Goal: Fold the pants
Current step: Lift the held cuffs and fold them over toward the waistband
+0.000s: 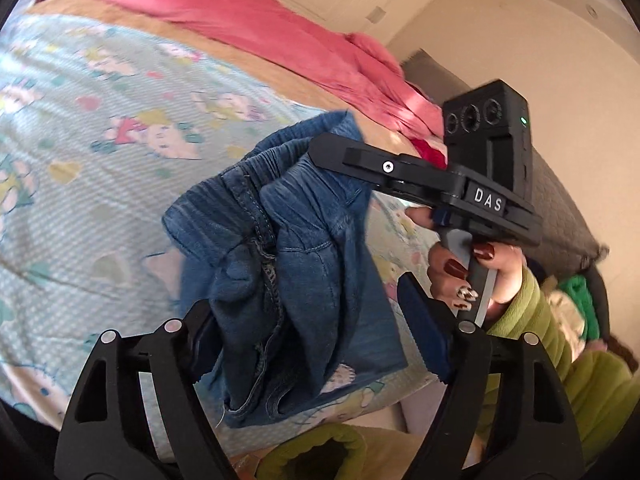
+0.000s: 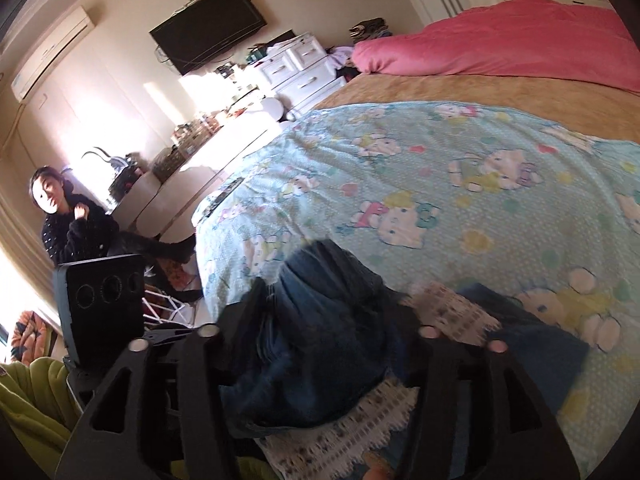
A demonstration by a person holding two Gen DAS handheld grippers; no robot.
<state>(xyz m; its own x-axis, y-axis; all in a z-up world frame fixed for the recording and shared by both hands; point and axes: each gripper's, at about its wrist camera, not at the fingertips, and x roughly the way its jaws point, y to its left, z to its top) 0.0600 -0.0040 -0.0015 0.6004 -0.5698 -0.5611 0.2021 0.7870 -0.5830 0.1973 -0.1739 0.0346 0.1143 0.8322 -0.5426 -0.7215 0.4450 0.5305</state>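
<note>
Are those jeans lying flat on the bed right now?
No, the jeans hang bunched in the air above the patterned bedsheet, gripped by the right gripper.

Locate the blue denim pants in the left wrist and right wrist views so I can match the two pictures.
Left wrist: the pants hang bunched at centre, between the left gripper fingers, with the right gripper reaching in from the right.
Right wrist: the pants fill the bottom centre, bunched close to the lens.
Shared landmark: the pink duvet at the bed's far side.
</note>
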